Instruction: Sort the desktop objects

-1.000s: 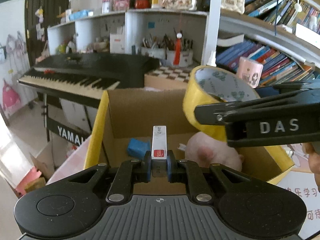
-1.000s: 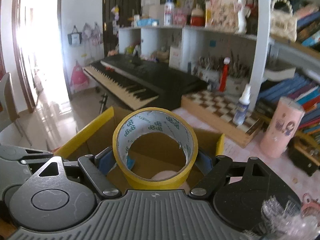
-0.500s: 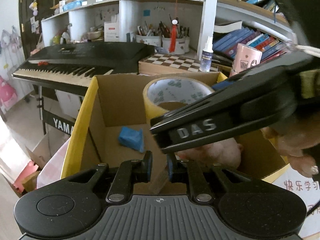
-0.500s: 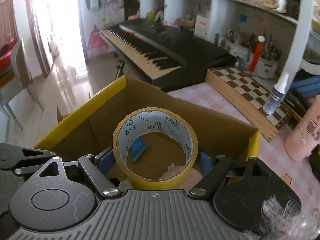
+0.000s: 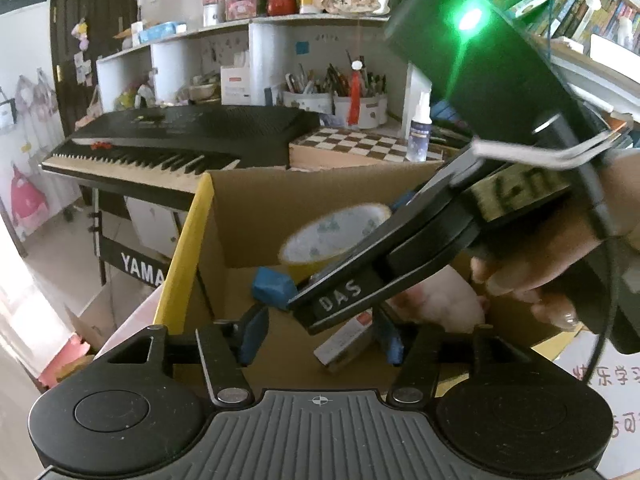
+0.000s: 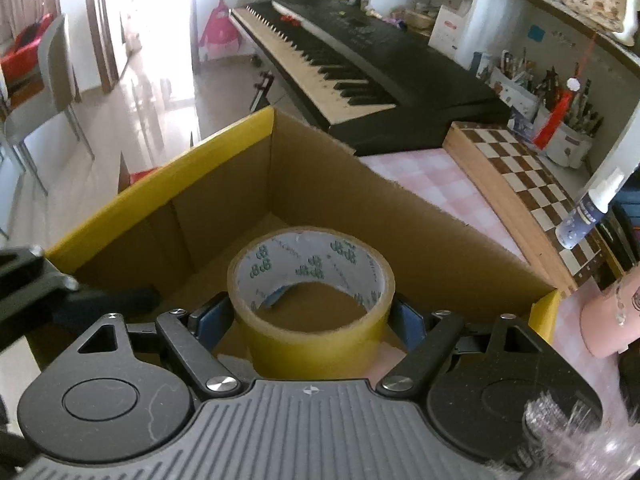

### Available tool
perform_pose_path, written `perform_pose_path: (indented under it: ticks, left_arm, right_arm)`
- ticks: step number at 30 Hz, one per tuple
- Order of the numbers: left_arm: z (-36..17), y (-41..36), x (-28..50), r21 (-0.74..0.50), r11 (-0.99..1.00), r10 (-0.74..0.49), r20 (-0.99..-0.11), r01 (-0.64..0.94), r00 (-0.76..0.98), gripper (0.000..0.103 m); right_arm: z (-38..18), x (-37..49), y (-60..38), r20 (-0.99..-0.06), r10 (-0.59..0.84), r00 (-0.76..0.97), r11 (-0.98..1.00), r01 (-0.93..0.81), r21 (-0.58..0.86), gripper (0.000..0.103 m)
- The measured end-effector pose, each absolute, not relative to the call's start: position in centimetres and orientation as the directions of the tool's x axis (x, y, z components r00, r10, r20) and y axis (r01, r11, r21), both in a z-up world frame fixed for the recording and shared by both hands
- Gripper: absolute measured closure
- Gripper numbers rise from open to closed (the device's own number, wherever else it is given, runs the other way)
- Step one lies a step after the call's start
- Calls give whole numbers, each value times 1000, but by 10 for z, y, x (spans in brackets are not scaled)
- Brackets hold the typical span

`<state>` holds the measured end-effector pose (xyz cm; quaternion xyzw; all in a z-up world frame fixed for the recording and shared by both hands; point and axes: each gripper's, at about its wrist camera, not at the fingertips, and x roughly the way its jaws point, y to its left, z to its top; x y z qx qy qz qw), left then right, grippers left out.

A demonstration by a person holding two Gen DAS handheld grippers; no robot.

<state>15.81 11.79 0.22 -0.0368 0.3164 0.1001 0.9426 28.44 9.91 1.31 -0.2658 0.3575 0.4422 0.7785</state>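
One stiff, light yellow tape roll is sitting clamped across its outer rim between the right hand-held gripper pads; the left hand-held gripper jaws are opening, empty.

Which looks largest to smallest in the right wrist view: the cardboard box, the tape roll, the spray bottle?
1. cardboard box, by far the largest.
2. tape roll, though it looks big partly because it sits close to the camera.
3. spray bottle, smallest, but farther away.

Black Yamaha keyboard on stand against white shelving packed with clutter. Glossy tiled floor, harsh glare from doorway at left. Grey chair nearby.
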Motion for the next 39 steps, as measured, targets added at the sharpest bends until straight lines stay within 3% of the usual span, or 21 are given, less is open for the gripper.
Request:
perform_pose_path:
  ticks: [9, 27, 39]
  left_arm:
    - [7, 113, 149, 9, 977, 179, -573, -212, 800, 28]
    - [26, 120, 106, -22, 959, 237, -477, -281, 846, 21]
    - [33, 114, 67, 6, 938, 321, -389, -346, 864, 18]
  right_arm:
    - [17, 285, 94, -771, 507, 386, 504, -858, -98, 16]
    - [78, 238, 16, -545, 593, 593, 684, -728, -46, 16]
    - [75, 182, -44, -450, 503, 738, 833, -554, 22, 16]
